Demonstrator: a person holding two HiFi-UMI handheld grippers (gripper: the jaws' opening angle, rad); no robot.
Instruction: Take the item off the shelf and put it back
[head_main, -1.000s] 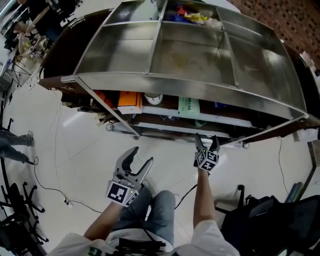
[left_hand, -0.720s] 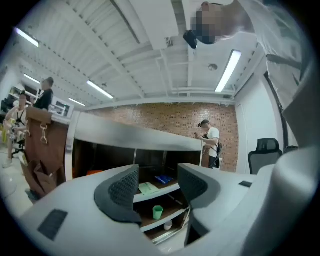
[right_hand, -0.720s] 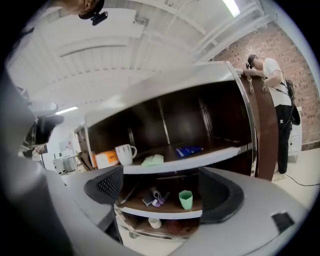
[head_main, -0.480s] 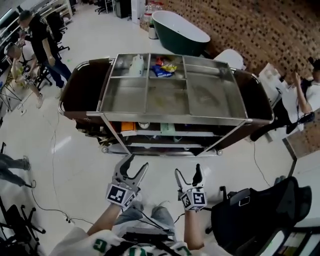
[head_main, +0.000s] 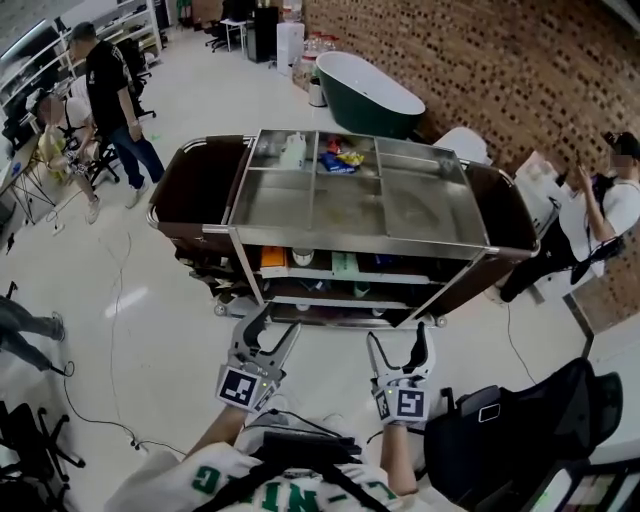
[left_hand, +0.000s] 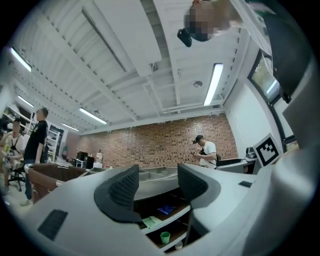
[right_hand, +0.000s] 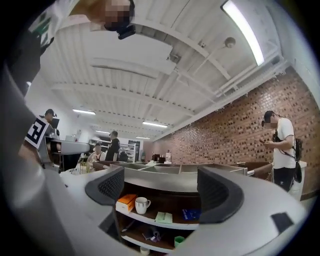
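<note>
Left tool (head_main: 278, 322) empty, jaws apart, before shelf cart (head_main: 360, 241)

Dark green bathtub (head_main: 372, 92) sits right by the brick wall (head_main: 480, 60), a person in black (head_main: 112, 85) stands over at far left, big black bag (head_main: 520, 435) at lower right.

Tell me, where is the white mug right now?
In the right gripper view the white mug stands on the cart, on its upper shelf toward the left, just right of the orange box and left of the green packet.
</note>
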